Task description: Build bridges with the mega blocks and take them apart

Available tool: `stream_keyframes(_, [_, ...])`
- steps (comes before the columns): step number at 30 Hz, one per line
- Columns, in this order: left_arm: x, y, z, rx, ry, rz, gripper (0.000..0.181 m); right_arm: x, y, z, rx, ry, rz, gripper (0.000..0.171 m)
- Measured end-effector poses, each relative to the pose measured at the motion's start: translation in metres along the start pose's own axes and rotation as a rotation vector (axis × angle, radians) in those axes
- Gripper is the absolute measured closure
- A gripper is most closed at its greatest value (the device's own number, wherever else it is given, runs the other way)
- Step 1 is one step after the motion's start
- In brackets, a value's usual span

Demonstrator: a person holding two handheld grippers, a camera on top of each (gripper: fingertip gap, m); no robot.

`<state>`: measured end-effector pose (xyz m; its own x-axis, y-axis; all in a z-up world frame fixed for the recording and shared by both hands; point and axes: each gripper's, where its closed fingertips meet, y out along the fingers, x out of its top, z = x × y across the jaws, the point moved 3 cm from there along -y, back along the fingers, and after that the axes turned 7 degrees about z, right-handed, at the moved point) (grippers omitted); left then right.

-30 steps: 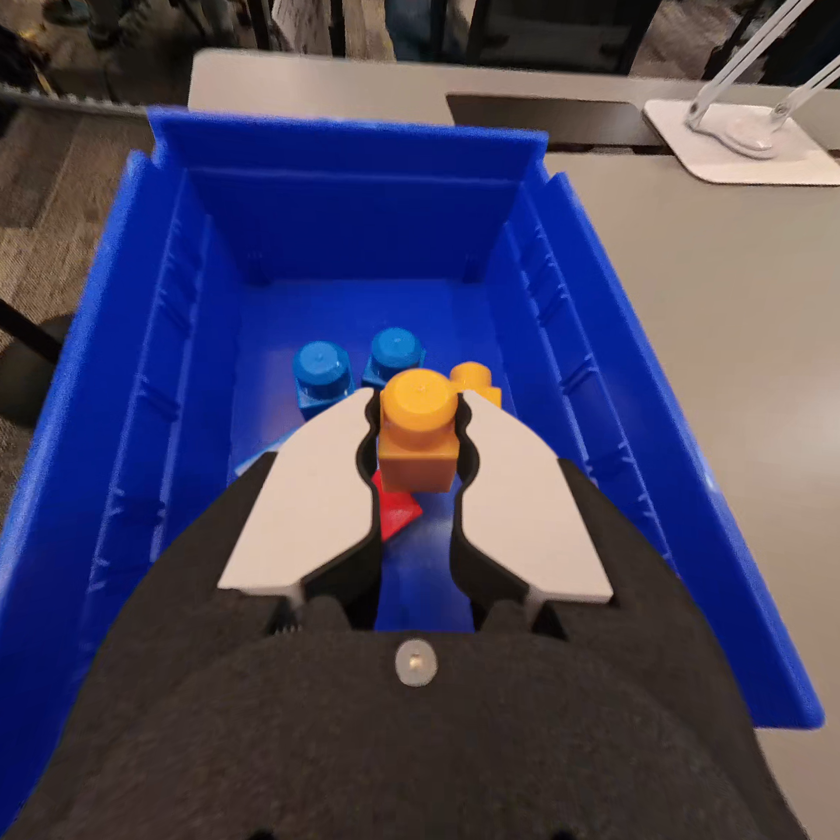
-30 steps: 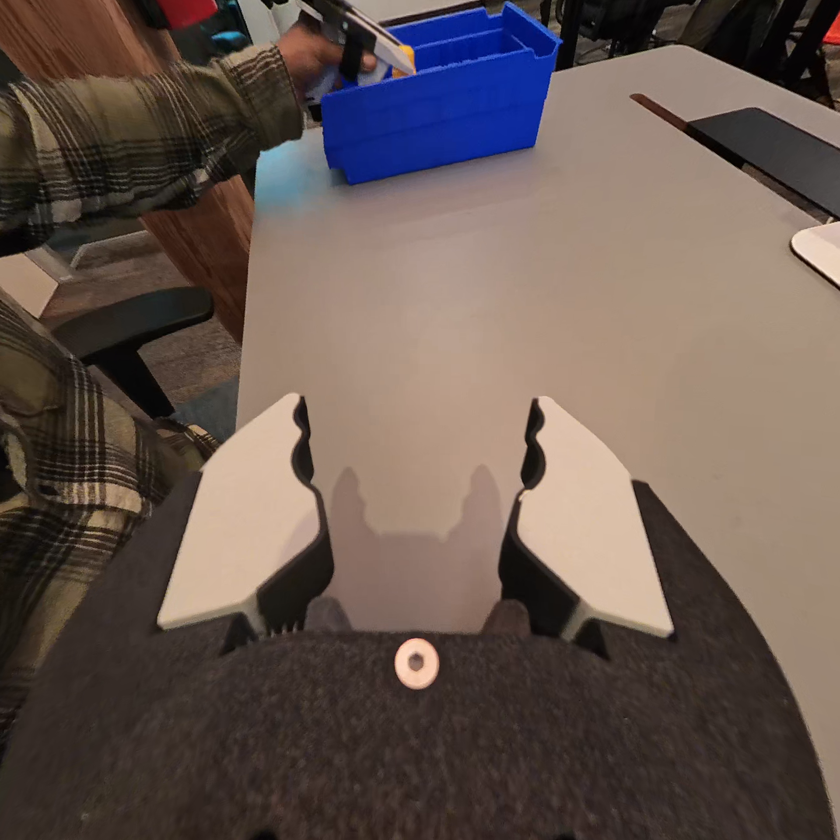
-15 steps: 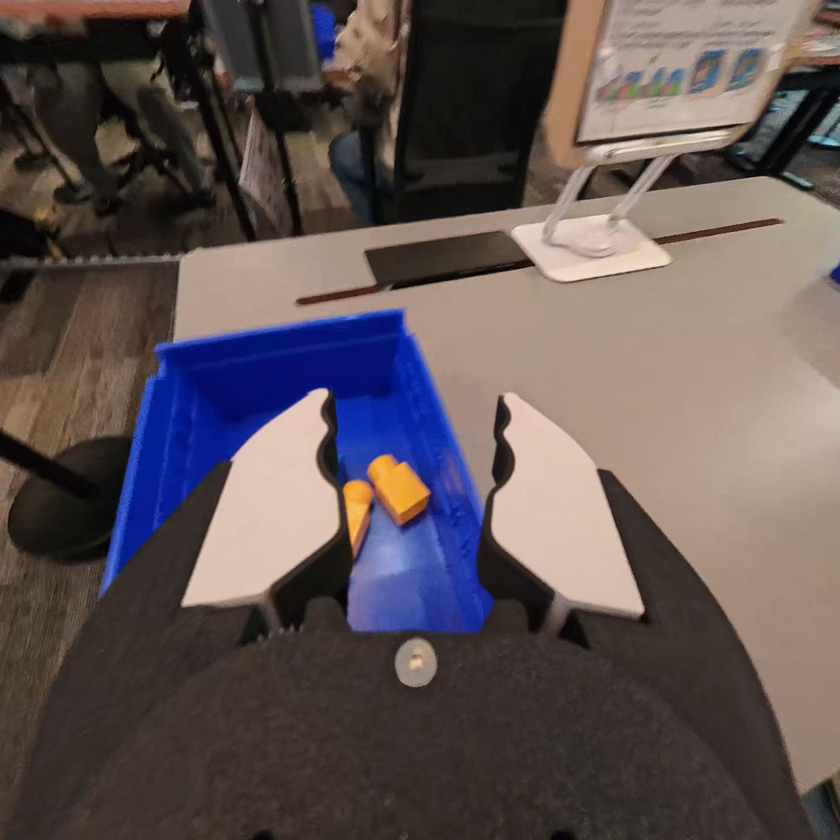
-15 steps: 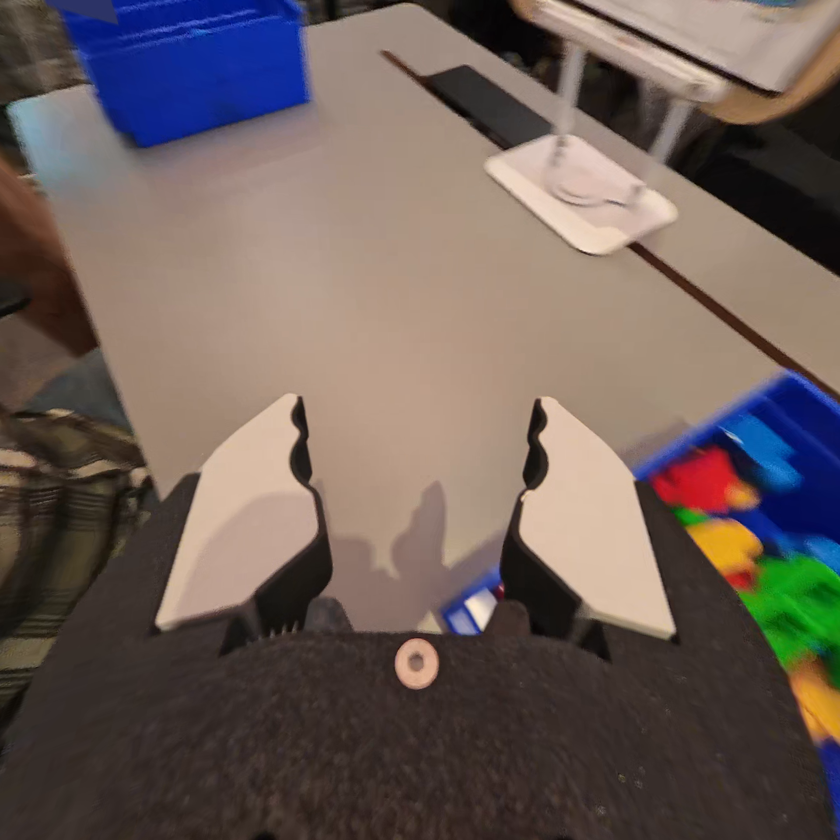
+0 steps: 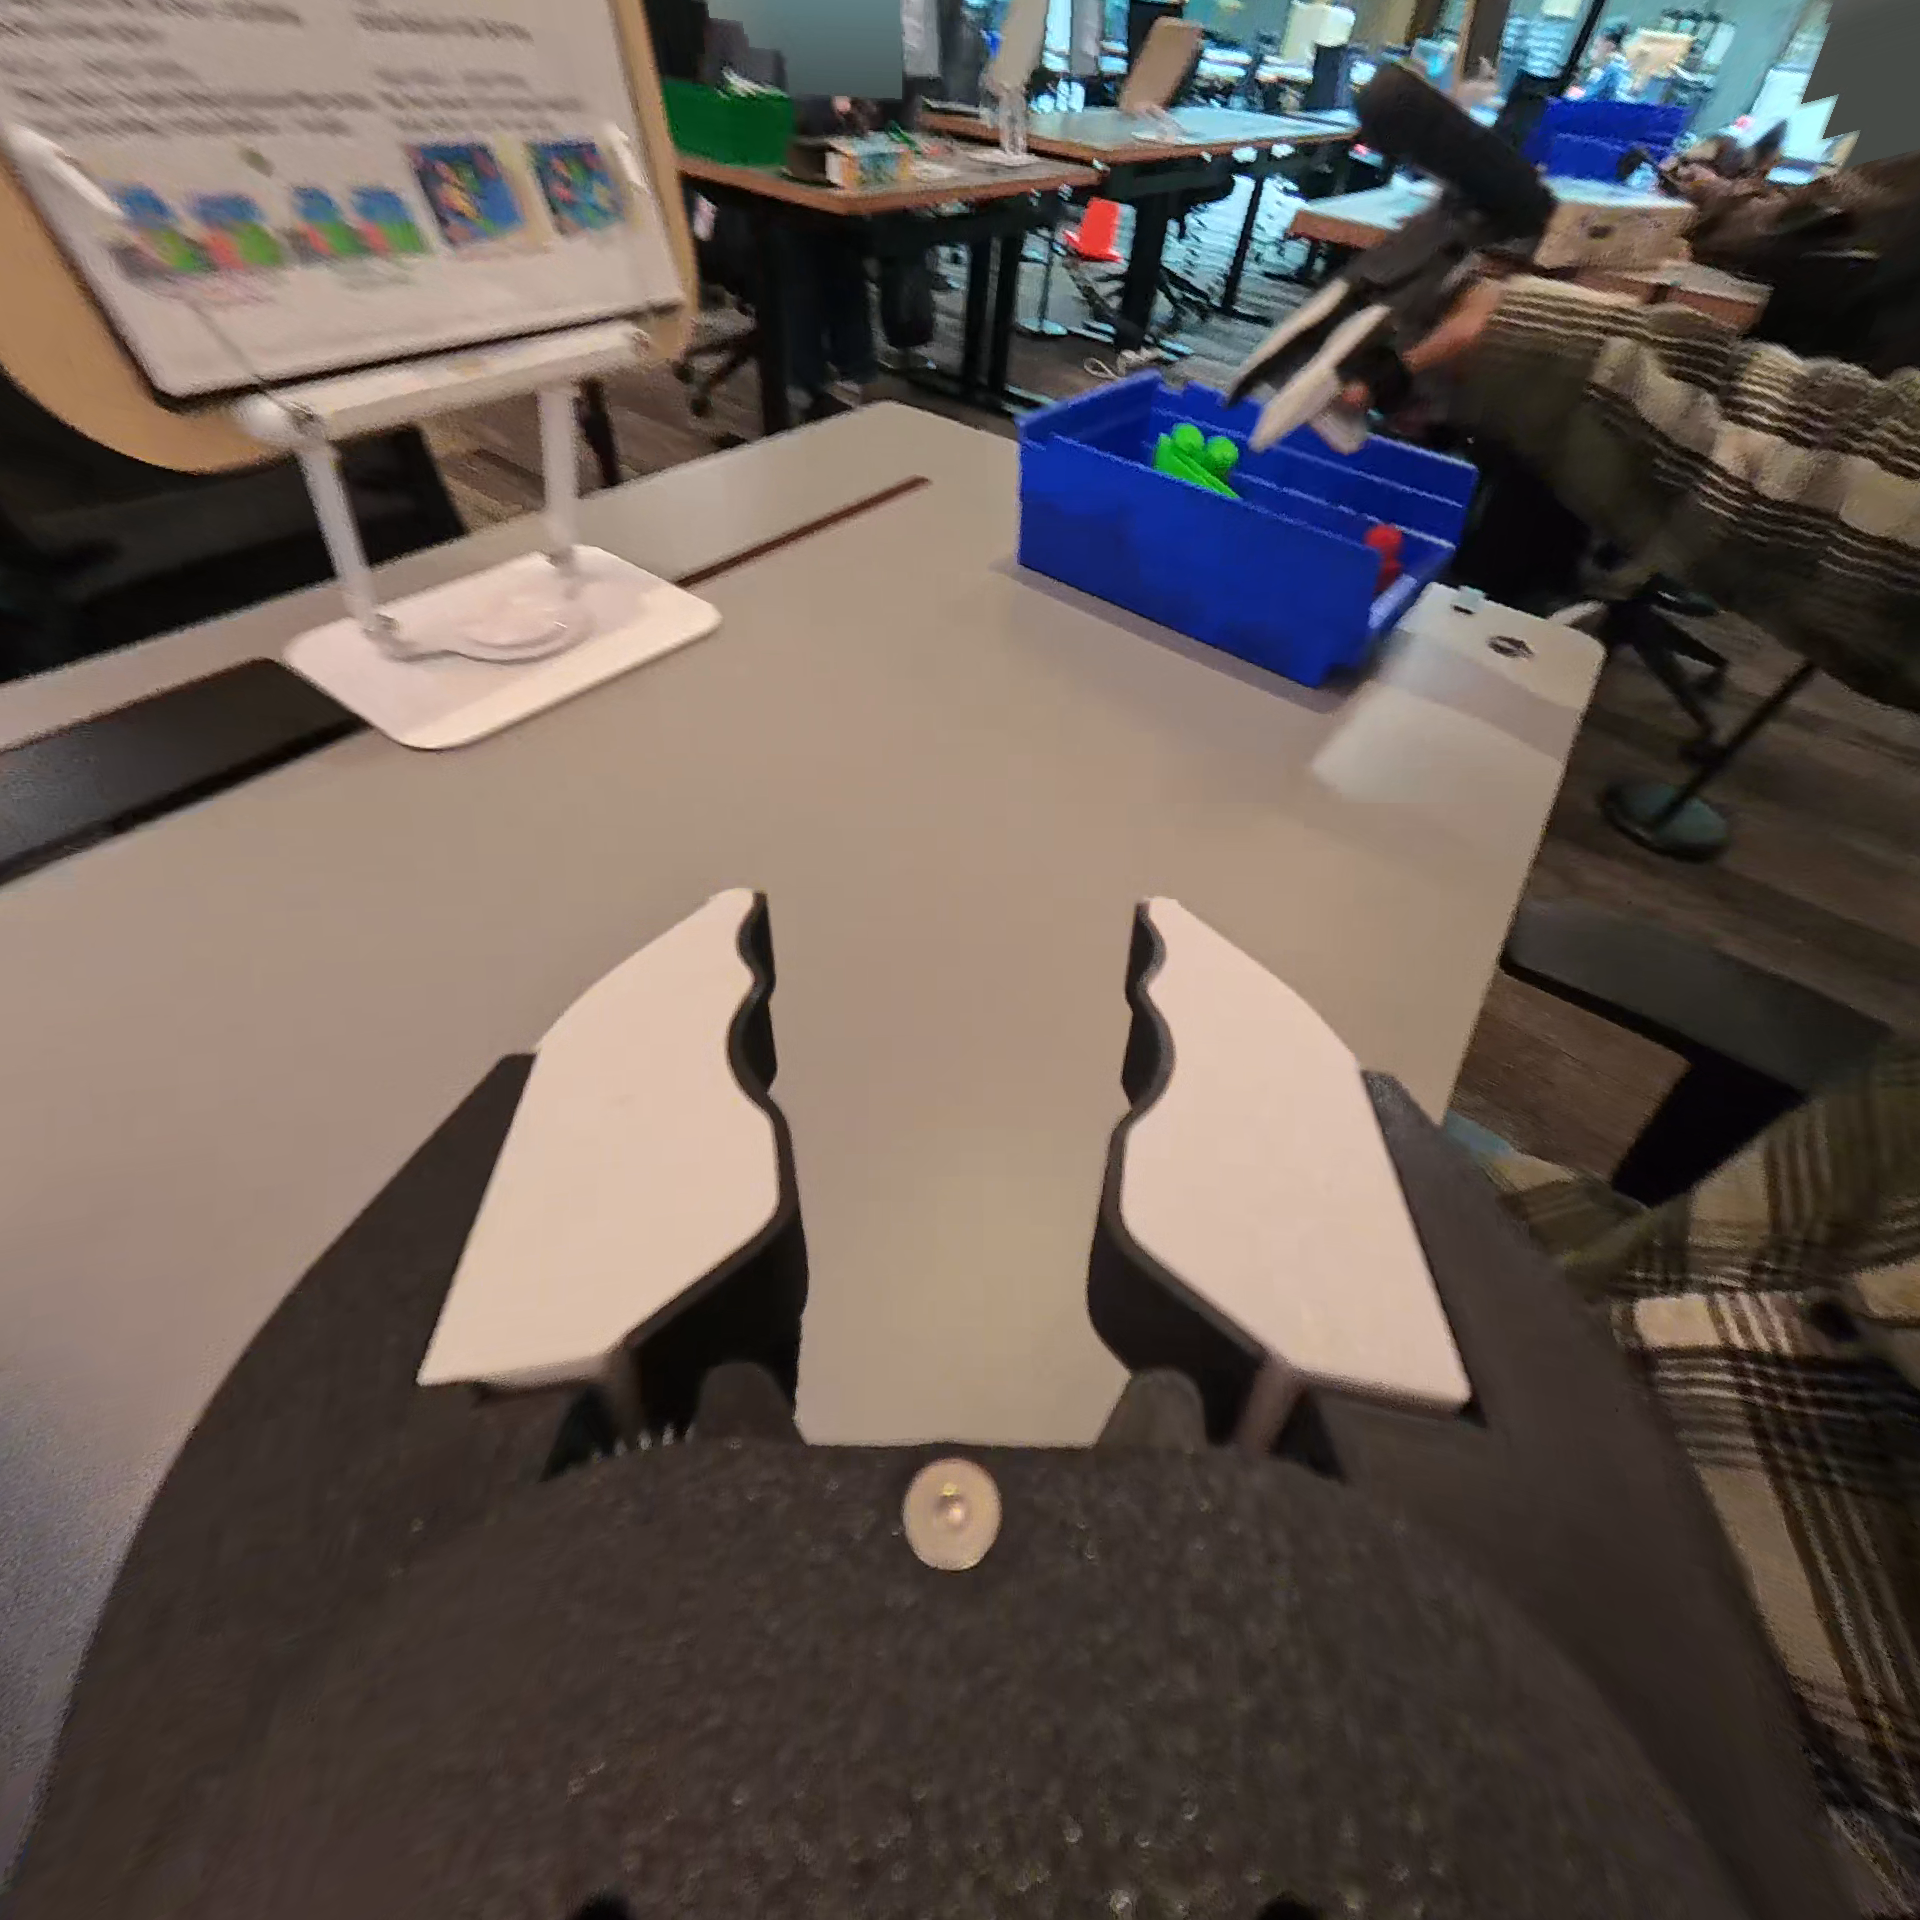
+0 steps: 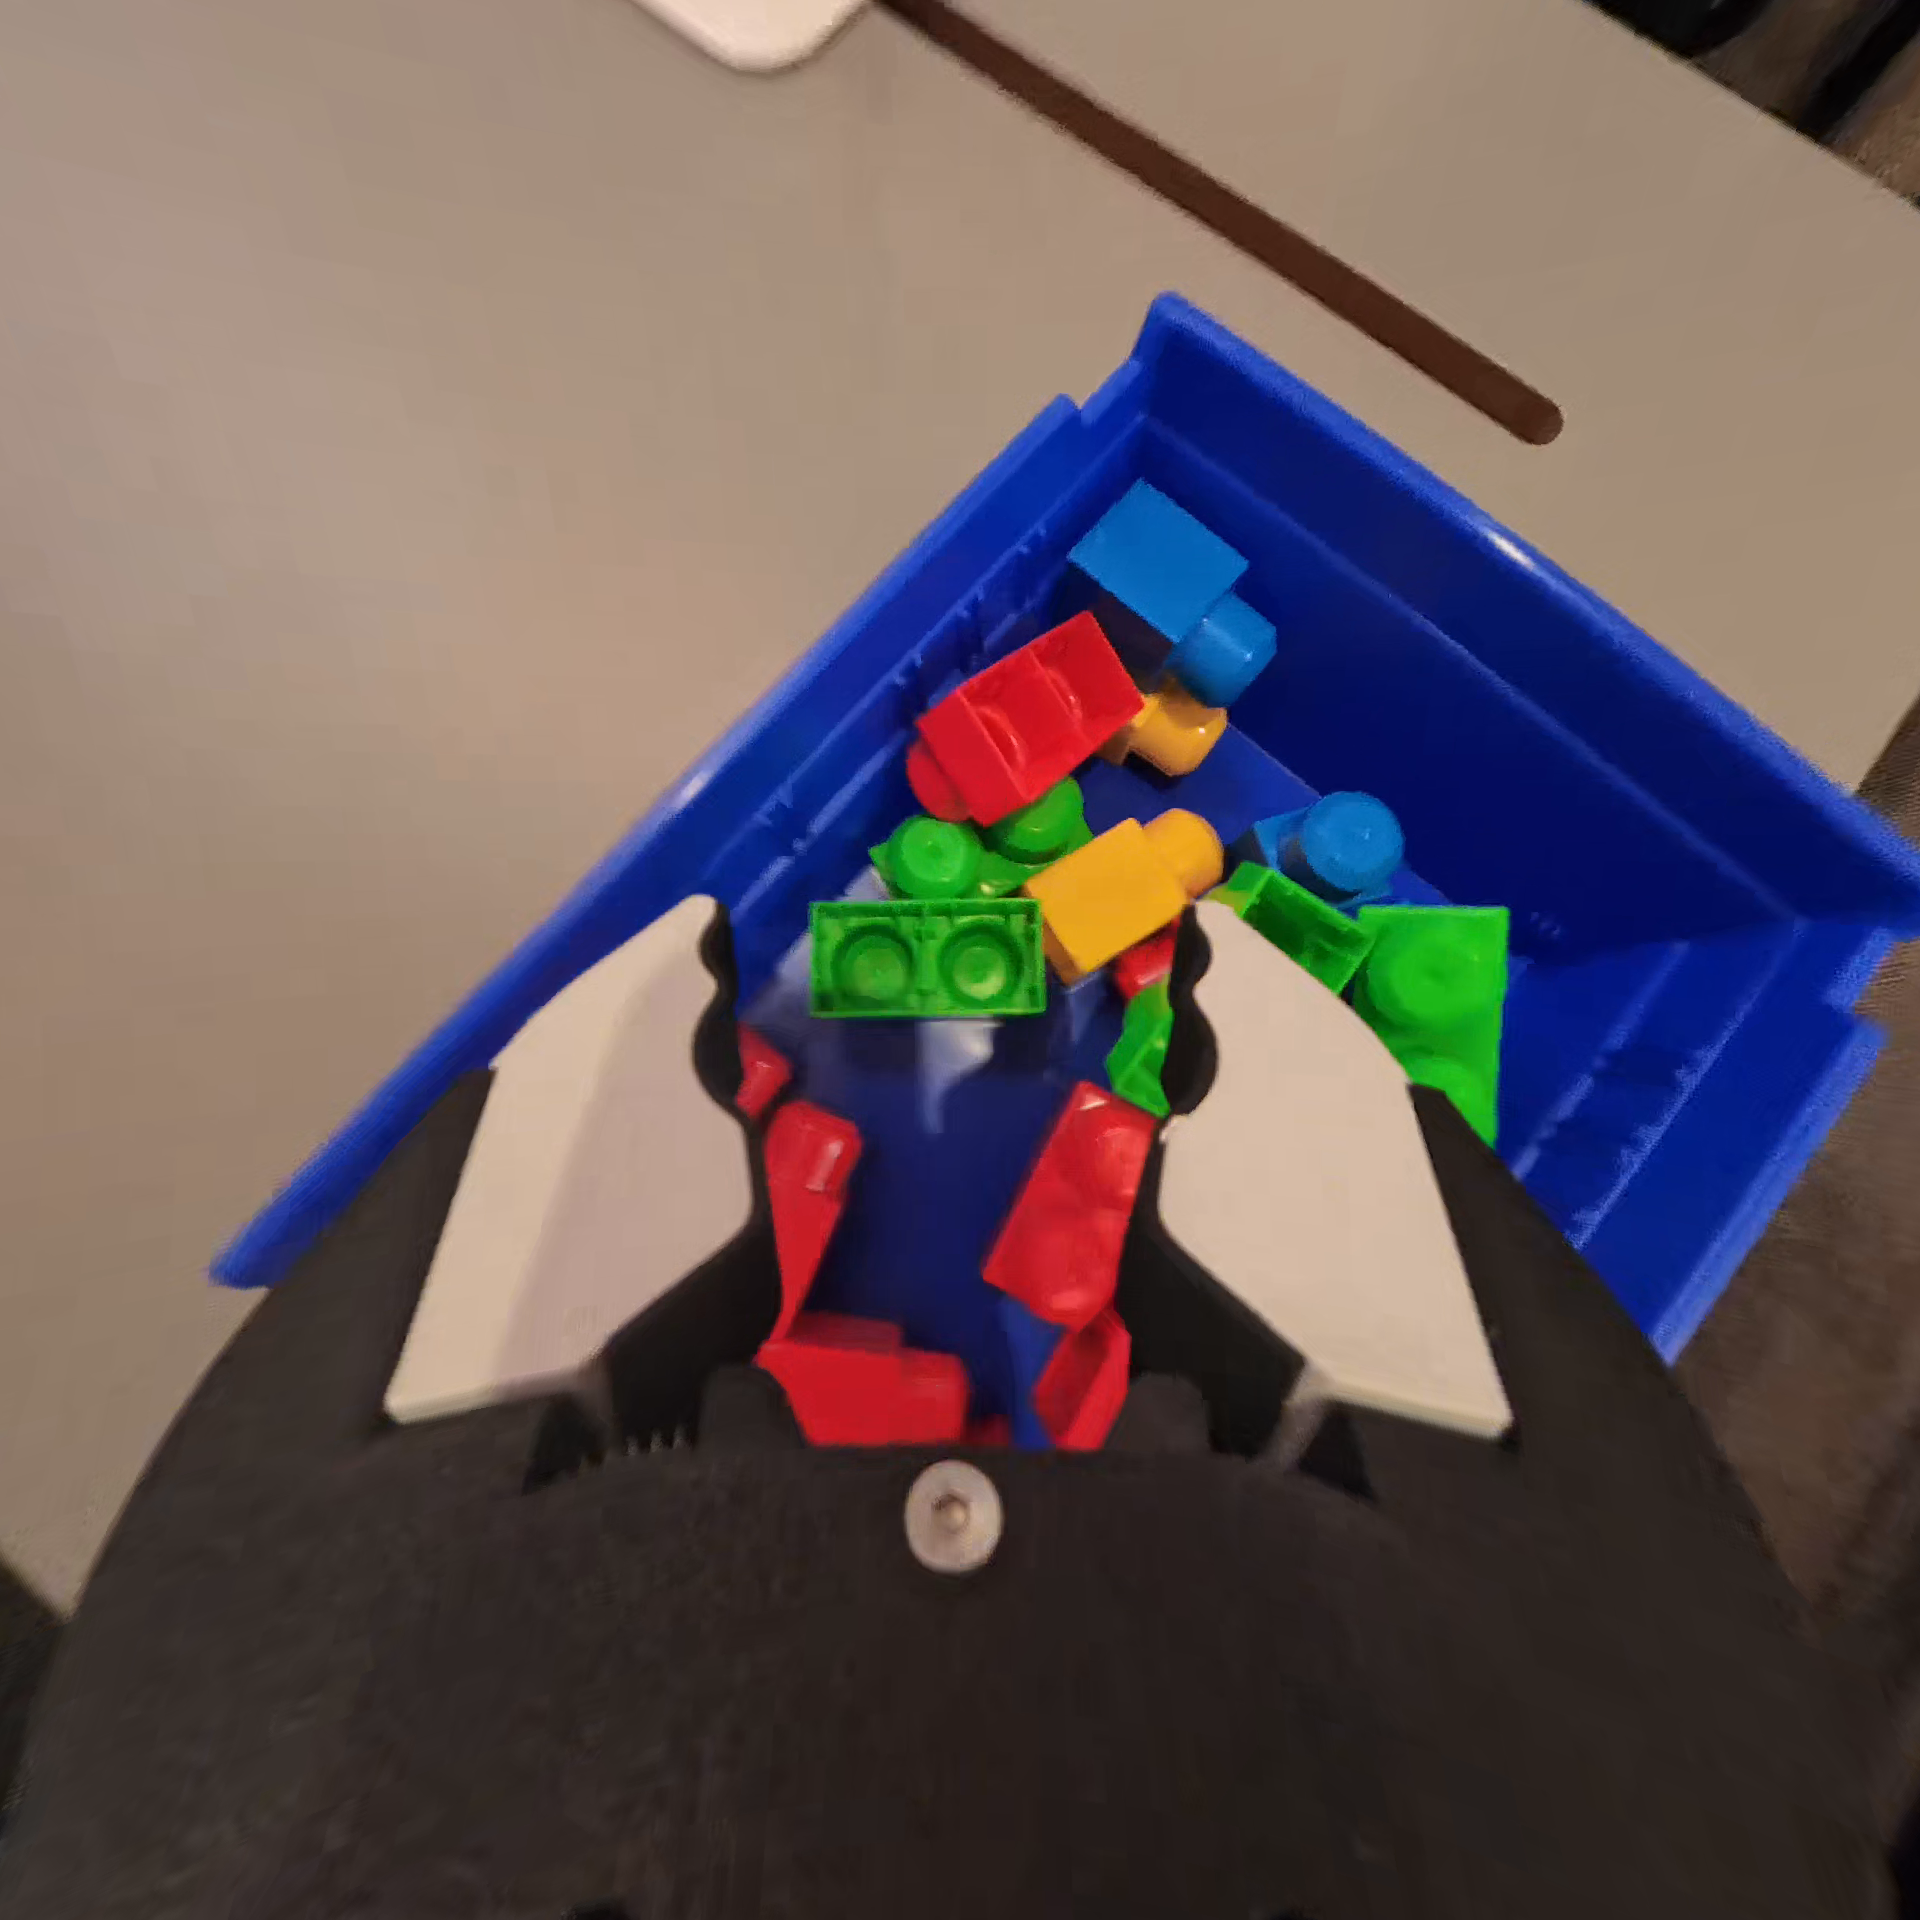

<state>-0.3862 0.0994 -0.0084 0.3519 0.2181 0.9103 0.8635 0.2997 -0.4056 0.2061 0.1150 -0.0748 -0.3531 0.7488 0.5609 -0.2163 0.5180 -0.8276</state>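
My left gripper [image 5: 948, 914] is open and empty over the bare grey table [image 5: 935, 727]. My right gripper [image 6: 956, 920] is open and empty, held over a blue bin [image 6: 1558, 665] full of loose blocks. In the bin lie a green two-stud block [image 6: 927, 958], a yellow block [image 6: 1117, 894], a red block [image 6: 1023, 717], blue blocks [image 6: 1169, 582] and several more red ones [image 6: 1075, 1200]. In the left wrist view the right gripper [image 5: 1299, 374] hangs over that bin [image 5: 1226, 561] at the table's far right, with green blocks [image 5: 1195, 457] showing inside.
A white stand [image 5: 499, 644] holding a picture board [image 5: 343, 187] is on the table at the back left. A dark cable slot [image 6: 1216, 223] runs across the table. A person's plaid sleeve [image 5: 1704, 488] reaches in from the right. Tables and chairs stand behind.
My left gripper let go of the yellow block in the other blue bin, opened, and swung right over the table. My right gripper moved right and tipped down over the bin of blocks.
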Motion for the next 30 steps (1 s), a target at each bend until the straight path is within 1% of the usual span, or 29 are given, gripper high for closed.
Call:
stream_keyframes(2, [-0.009, 0.010, -0.010, -0.037, -0.002, 0.031, 0.116, 0.000, 0.015, -0.006, -0.053, -0.136, 0.073, 0.093])
stream_keyframes(4, [-0.017, 0.015, -0.014, -0.049, -0.005, 0.056, 0.116, 0.003, 0.025, -0.008, -0.054, -0.218, 0.095, 0.096])
stream_keyframes(7, [-0.025, 0.016, -0.016, -0.059, -0.033, 0.077, 0.116, 0.002, 0.032, -0.009, 0.030, -0.176, 0.124, 0.105])
stream_keyframes(9, [-0.028, 0.015, -0.016, -0.058, -0.041, 0.085, 0.117, -0.006, 0.033, -0.005, 0.076, -0.182, 0.163, 0.109])
stream_keyframes(11, [-0.028, 0.014, -0.015, -0.054, -0.042, 0.090, 0.117, -0.021, 0.033, 0.004, 0.114, -0.230, 0.218, 0.108])
stream_keyframes(14, [-0.024, 0.016, -0.014, -0.067, -0.041, 0.086, 0.117, -0.036, 0.034, 0.008, 0.098, -0.364, 0.258, 0.106])
stream_keyframes(17, [-0.019, 0.023, -0.016, -0.093, -0.047, 0.086, 0.118, -0.037, 0.031, 0.005, 0.068, -0.452, 0.237, 0.103])
stream_keyframes(20, [-0.017, 0.030, -0.019, -0.107, -0.027, 0.110, 0.118, -0.032, 0.029, 0.007, 0.057, -0.556, 0.205, 0.094])
stream_keyframes(23, [-0.013, 0.036, -0.020, -0.117, -0.016, 0.123, 0.118, -0.032, 0.036, 0.008, 0.053, -0.681, 0.254, 0.090])
stream_keyframes(26, [-0.007, 0.040, -0.020, -0.123, -0.021, 0.113, 0.118, -0.034, 0.047, 0.006, 0.066, -0.764, 0.325, 0.090])
stream_keyframes(30, [0.000, 0.043, -0.018, -0.126, -0.038, 0.090, 0.118, -0.033, 0.061, 0.006, 0.112, -0.826, 0.348, 0.095])
